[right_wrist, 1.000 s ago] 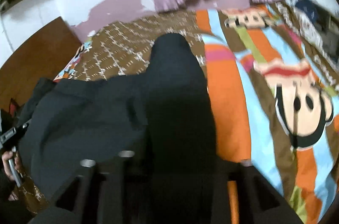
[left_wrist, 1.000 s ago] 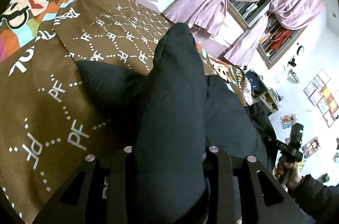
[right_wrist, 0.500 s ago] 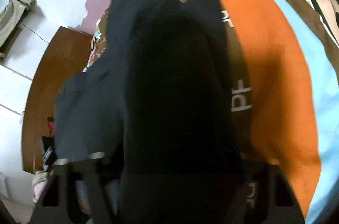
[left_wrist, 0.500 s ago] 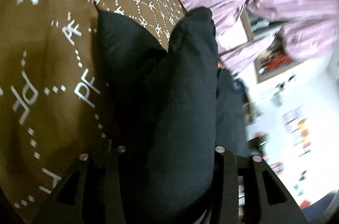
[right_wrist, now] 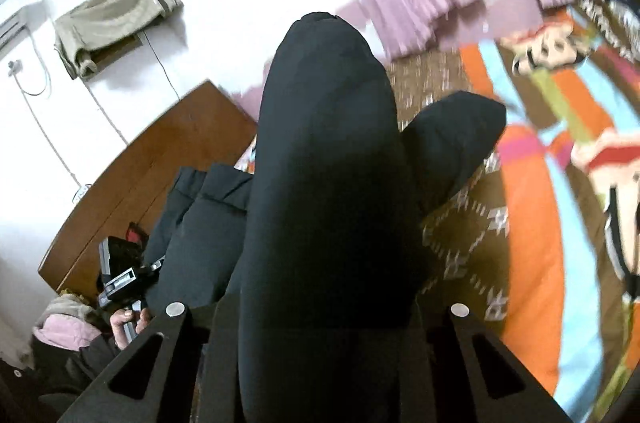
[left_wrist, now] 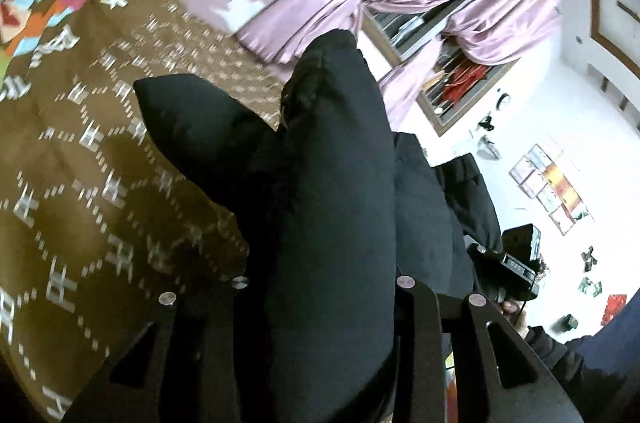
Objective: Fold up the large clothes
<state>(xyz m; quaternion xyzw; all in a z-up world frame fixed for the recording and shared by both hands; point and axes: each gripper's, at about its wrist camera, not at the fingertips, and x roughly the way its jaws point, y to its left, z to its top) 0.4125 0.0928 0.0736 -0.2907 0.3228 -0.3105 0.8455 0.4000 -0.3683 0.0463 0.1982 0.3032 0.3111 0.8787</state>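
One item in hand: a large black padded garment (left_wrist: 332,223), quilted and puffy, held up off the bed (left_wrist: 80,183) between my two tools, its loose end (left_wrist: 192,119) drooping toward the brown cover.

Left gripper (left_wrist: 324,287): fingers closed on a thick bunch of the cloth, which bulges up between them and hides the tips. Right gripper (right_wrist: 320,307): likewise clamped on a fat roll of the same garment (right_wrist: 328,183); tips buried.

Handling, by my estimate: soft, bulky, springy with filling; light for its volume but awkward. The smooth shell looks slippery, so a shallow pinch may creep out. Best taken at seams, hem or shoulder corners, where layers are stitched and firmer, rather than mid-panel.

Writing: the brown bedcover (right_wrist: 468,239) carries a repeated white letter pattern, too smeared by motion to read with certainty. A small label on the right tool's body (left_wrist: 516,267), seen from the left wrist, is illegible. No brand visible on the garment.
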